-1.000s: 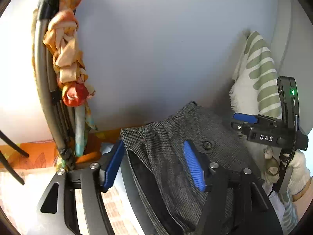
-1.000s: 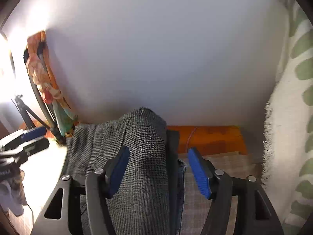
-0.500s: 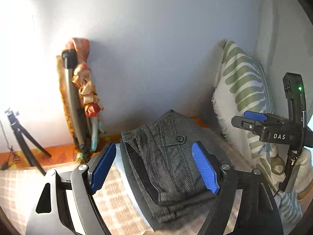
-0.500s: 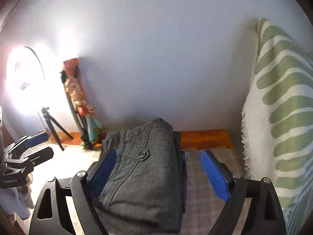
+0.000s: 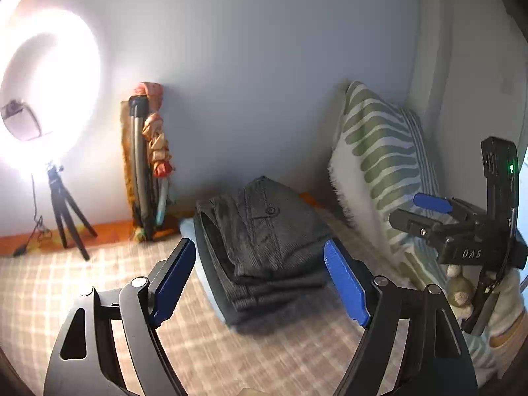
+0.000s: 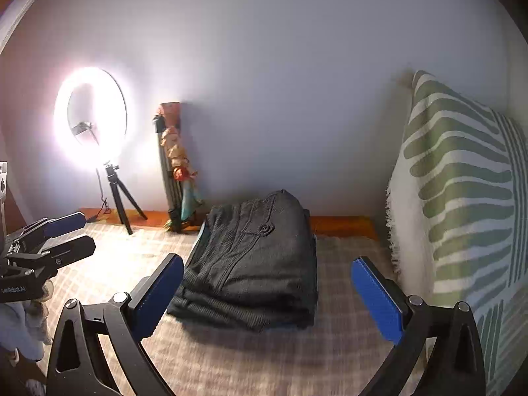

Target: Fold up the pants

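Folded pants (image 6: 254, 264) left of pillow (image 6: 462, 198)

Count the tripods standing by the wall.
2. A black mini tripod holds the lit ring light at far left; a folded tripod, draped in orange cloth, leans right of it. Others may be hidden.

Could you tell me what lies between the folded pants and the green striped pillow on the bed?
Only bare checked bedcover lies between the folded pants and the striped pillow; nothing else lies on that strip. The right wrist view shows it best.
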Action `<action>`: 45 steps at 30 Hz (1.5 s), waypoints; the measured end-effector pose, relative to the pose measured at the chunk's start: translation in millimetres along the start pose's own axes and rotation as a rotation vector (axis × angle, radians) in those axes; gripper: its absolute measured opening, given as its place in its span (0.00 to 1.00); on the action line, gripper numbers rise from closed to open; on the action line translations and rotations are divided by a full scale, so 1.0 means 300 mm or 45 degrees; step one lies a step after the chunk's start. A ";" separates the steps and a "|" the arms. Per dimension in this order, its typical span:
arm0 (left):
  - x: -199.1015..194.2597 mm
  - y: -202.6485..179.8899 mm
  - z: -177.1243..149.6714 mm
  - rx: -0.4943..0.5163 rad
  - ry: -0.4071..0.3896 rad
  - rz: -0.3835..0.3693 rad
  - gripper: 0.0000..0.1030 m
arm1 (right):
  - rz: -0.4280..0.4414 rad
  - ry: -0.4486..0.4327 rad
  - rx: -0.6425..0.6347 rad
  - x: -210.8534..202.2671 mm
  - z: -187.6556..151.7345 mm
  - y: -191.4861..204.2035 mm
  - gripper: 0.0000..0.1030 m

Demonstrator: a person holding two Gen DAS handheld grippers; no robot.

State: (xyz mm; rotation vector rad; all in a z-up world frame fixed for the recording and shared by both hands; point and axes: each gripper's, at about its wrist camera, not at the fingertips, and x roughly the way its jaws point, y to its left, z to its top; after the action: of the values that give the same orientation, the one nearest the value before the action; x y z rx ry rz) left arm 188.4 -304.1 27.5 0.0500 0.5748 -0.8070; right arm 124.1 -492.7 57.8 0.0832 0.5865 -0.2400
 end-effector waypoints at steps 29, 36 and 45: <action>-0.176 -0.029 -0.344 0.092 0.044 0.072 0.82 | -0.172 -0.119 0.093 -0.222 -0.373 0.172 1.00; -0.196 -0.044 -0.356 0.121 0.040 0.078 0.82 | -0.192 -0.116 0.085 -0.201 -0.398 0.184 1.00; -0.224 -0.037 -0.359 0.121 0.023 0.131 0.87 | -0.195 -0.111 0.113 -0.195 -0.401 0.181 1.00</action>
State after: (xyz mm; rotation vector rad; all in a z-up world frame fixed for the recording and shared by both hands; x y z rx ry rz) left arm 93.6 -239.4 -27.9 0.1724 0.5462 -0.7339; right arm 25.7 -410.8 -9.0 0.1133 0.4956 -0.4165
